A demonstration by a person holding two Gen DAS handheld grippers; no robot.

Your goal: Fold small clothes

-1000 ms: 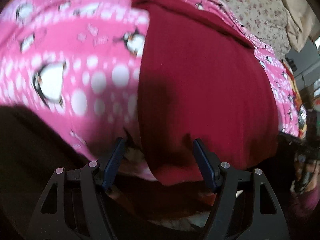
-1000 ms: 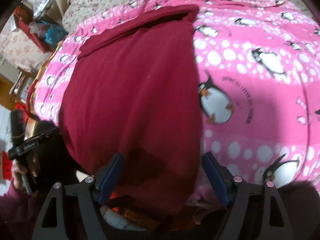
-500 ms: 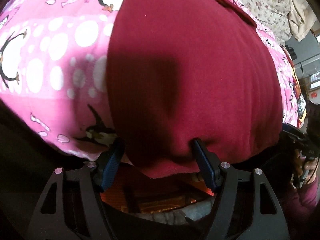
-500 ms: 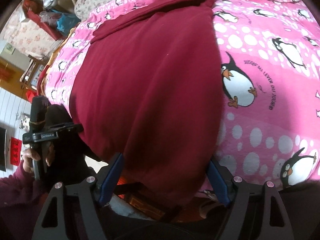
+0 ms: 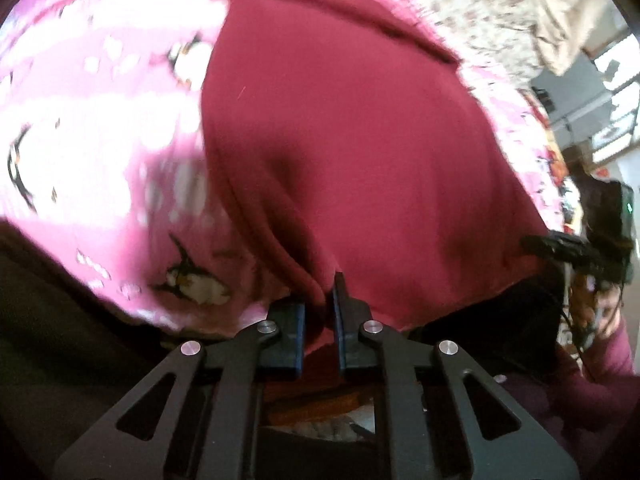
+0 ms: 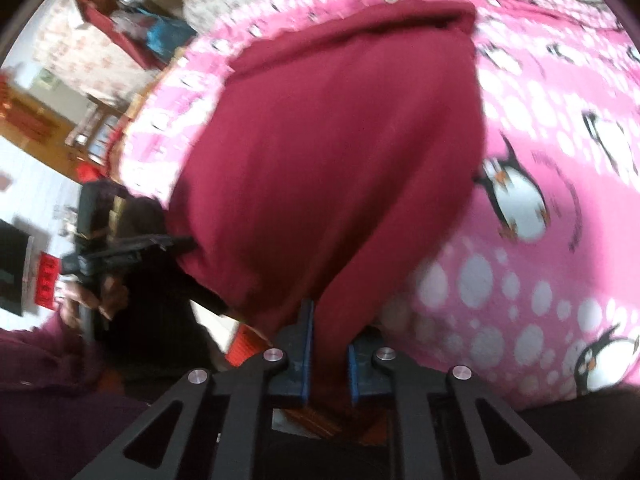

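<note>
A dark red garment (image 5: 360, 140) lies spread on a pink penguin-print blanket (image 5: 100, 128); it also shows in the right wrist view (image 6: 340, 152). My left gripper (image 5: 320, 300) is shut on the garment's near hem, the cloth bunched between its blue pads. My right gripper (image 6: 328, 320) is shut on the near hem at the other corner, with cloth pulled into folds between its fingers. The other gripper and the hand holding it show at the garment's edge in each view (image 5: 592, 248) (image 6: 108, 248).
The blanket (image 6: 560, 160) covers a bed with a floral sheet (image 5: 500, 12) at its far end. A room with red boxes and furniture (image 6: 100, 60) lies beyond the bed's side. The bed's near edge drops off just under both grippers.
Both grippers have closed from wide open onto the garment's near hem. The cloth now bunches at each grip, and both views are blurred by motion.
</note>
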